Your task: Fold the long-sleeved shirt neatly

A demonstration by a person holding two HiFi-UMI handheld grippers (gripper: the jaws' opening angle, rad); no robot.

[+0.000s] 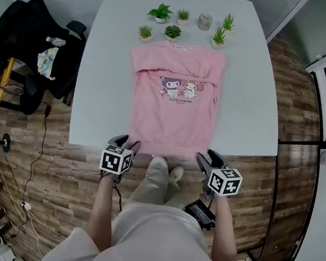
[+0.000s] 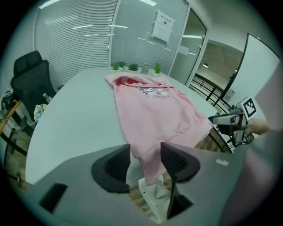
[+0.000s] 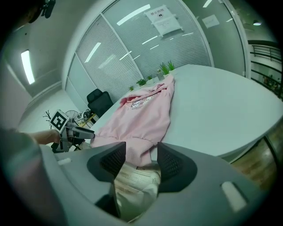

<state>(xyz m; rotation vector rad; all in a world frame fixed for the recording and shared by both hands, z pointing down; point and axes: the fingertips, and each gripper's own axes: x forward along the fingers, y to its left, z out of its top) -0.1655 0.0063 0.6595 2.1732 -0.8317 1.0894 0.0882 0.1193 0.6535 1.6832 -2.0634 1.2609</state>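
Note:
The pink long-sleeved shirt (image 1: 174,105) lies flat on the white table (image 1: 103,91), sleeves folded in across the chest, cartoon print up. Its hem hangs slightly over the near edge. My left gripper (image 1: 127,144) is at the hem's left corner. In the left gripper view that corner (image 2: 148,154) shows between the jaws of the open left gripper (image 2: 146,161), and the pads are not pressing it. My right gripper (image 1: 208,157) is at the hem's right corner. In the right gripper view it (image 3: 141,160) stands open with the ribbed hem (image 3: 138,150) between its jaws.
Several small potted plants (image 1: 160,12) and a grey cup (image 1: 205,22) line the table's far edge beyond the collar. A black office chair (image 1: 38,42) with clutter stands to the left. The person's legs (image 1: 157,179) are at the near edge, and a black device (image 1: 200,212) lies on the wooden floor.

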